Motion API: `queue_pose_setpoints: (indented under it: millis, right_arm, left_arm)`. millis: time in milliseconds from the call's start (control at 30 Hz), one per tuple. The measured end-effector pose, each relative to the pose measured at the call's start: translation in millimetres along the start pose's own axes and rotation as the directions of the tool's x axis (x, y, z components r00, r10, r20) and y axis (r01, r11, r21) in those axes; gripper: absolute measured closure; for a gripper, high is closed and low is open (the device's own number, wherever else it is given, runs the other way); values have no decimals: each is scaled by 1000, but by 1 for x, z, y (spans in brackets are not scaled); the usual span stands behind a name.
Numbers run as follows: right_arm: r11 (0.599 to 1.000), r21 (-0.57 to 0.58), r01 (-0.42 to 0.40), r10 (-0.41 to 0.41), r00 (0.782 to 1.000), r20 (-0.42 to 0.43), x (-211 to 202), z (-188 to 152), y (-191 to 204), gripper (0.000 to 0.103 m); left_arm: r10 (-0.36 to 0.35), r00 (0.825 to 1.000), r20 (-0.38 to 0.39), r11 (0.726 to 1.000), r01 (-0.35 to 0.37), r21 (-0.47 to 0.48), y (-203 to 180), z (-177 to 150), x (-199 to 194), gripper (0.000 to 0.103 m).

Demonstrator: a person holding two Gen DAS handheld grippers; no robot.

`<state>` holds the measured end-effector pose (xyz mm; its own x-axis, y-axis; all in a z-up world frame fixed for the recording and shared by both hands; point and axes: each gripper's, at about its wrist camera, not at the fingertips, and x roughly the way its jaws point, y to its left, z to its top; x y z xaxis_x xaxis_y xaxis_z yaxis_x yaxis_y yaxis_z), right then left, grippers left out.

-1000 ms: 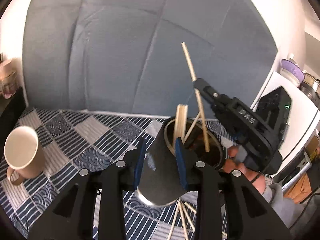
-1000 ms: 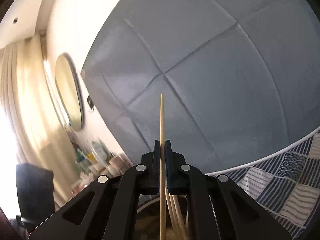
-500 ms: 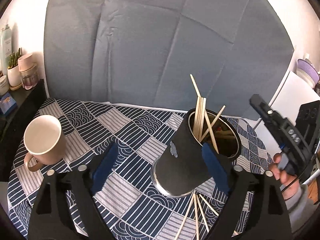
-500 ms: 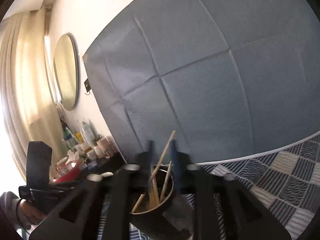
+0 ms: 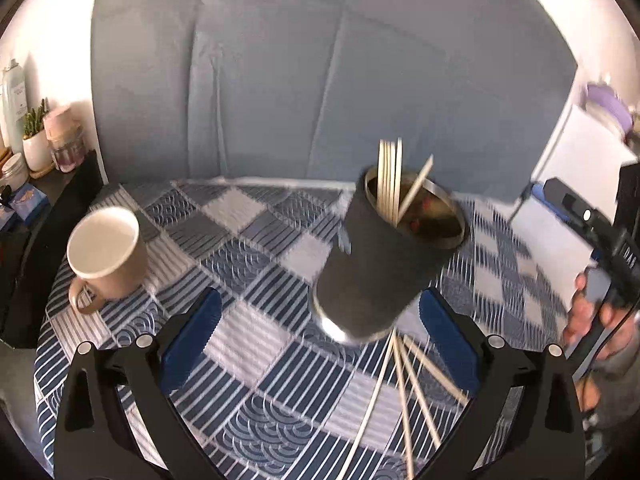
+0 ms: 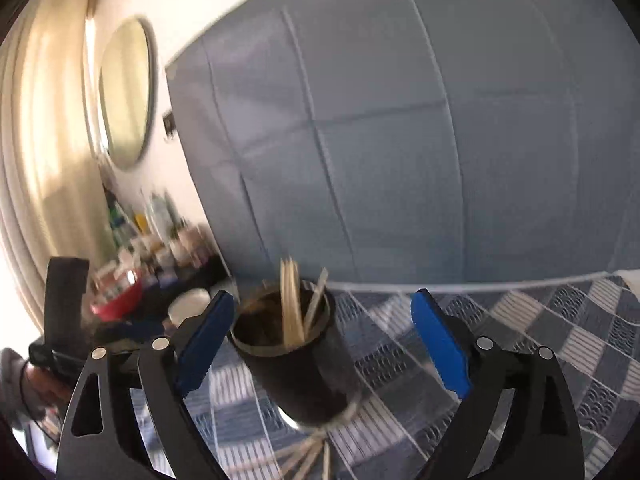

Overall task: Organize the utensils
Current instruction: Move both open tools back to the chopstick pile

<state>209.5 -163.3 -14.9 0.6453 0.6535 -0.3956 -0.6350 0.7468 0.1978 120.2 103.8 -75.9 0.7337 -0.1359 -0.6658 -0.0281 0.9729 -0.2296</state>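
Note:
A dark cylindrical holder [image 5: 380,264] stands on the blue patterned cloth [image 5: 260,256] with several wooden chopsticks [image 5: 390,178] sticking out of it. More chopsticks [image 5: 404,380] lie loose on the cloth in front of its base. My left gripper [image 5: 320,338] is near the holder, its jaws still opening, and the blue pads [image 5: 192,336] stand off from its sides. My right gripper [image 6: 322,344] also frames the holder [image 6: 296,364]; its jaws are opening and touch nothing. In the left wrist view it appears at the right edge [image 5: 592,224], held by a hand [image 5: 588,316].
A beige mug [image 5: 104,252] stands on the cloth at the left. Behind it a dark shelf [image 5: 60,184] carries bottles and jars. A grey-blue backdrop [image 5: 320,80] closes the back. White furniture [image 5: 576,152] sits to the right, and a red bowl [image 6: 116,300] is on the shelf.
The left gripper let go of the holder and spread wide, drawing back a little. The right gripper released its chopstick, which now stands in the holder, then opened and moved off to the right.

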Motion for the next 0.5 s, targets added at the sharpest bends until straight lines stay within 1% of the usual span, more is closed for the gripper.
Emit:
queue_pose_setpoints:
  millis: [100, 200, 267, 333, 367, 400, 500]
  right_arm:
    - [999, -4, 51, -51, 994, -95, 1, -11, -4, 14]
    - [996, 15, 90, -85, 973, -213, 6, -26, -11, 13]
    - [994, 14, 109, -101, 957, -271, 9, -36, -13, 13]
    - [992, 18, 122, -109, 933, -343, 13, -50, -15, 13]
    - [991, 21, 129, -111, 917, -382, 15, -59, -16, 13]
    - [991, 19, 136, -117, 905, -408, 17, -66, -16, 13]
    - [988, 1, 155, -135, 860, -493, 25, -88, -13, 13]
  left_arm:
    - [-13, 997, -79, 1000, 14, 15, -4, -13, 15, 6]
    - [-19, 992, -123, 999, 24, 32, -8, -27, 25, 6]
    - [-23, 989, -146, 999, 29, 38, -10, -36, 31, 6]
    - [-32, 983, -181, 999, 39, 33, -11, -44, 39, 6]
    - [-34, 979, -200, 999, 42, 33, -11, -48, 43, 6]
    - [-33, 976, -217, 998, 42, 38, -13, -52, 47, 6]
    - [-24, 967, -252, 997, 41, 62, -18, -62, 55, 6]
